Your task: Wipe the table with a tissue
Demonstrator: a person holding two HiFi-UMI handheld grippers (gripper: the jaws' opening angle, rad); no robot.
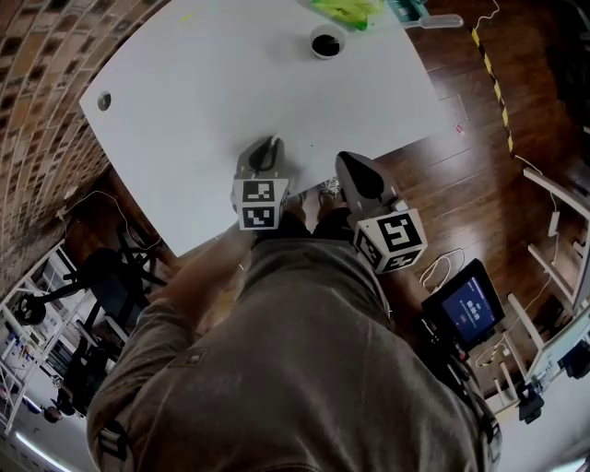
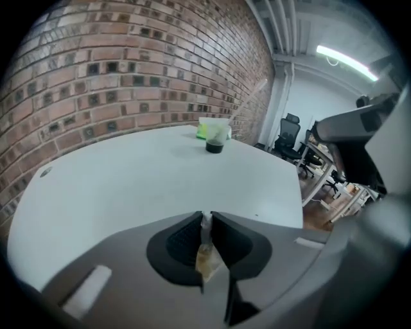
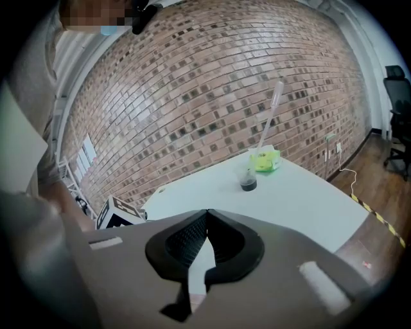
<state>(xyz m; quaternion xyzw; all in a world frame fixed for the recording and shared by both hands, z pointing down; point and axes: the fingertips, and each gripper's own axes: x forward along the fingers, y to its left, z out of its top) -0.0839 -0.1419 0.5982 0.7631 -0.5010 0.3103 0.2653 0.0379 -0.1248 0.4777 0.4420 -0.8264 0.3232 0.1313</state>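
Observation:
The white table [image 1: 230, 83] lies ahead of me. My left gripper [image 1: 273, 143] hangs over its near edge, shut on a small tissue [image 2: 205, 247], a white strip stained brown that stands pinched between the jaws [image 2: 207, 215]. My right gripper [image 1: 347, 159] is beside it at the table's near corner, shut with nothing between its jaws [image 3: 207, 212]. A cup of dark liquid [image 1: 324, 42] [image 2: 215, 141] [image 3: 248, 180] stands at the far end, next to a green tissue pack [image 1: 346, 11] [image 3: 267, 159]. I can see no spill on the tabletop.
A brick wall [image 2: 128, 71] runs along the table's left side. A cable hole [image 1: 103, 100] sits near the table's left corner. To the right are a wooden floor [image 1: 461, 175], yellow-black tape [image 1: 494, 76], cables and a lit tablet [image 1: 468, 306]. Office chairs [image 2: 288, 132] stand beyond.

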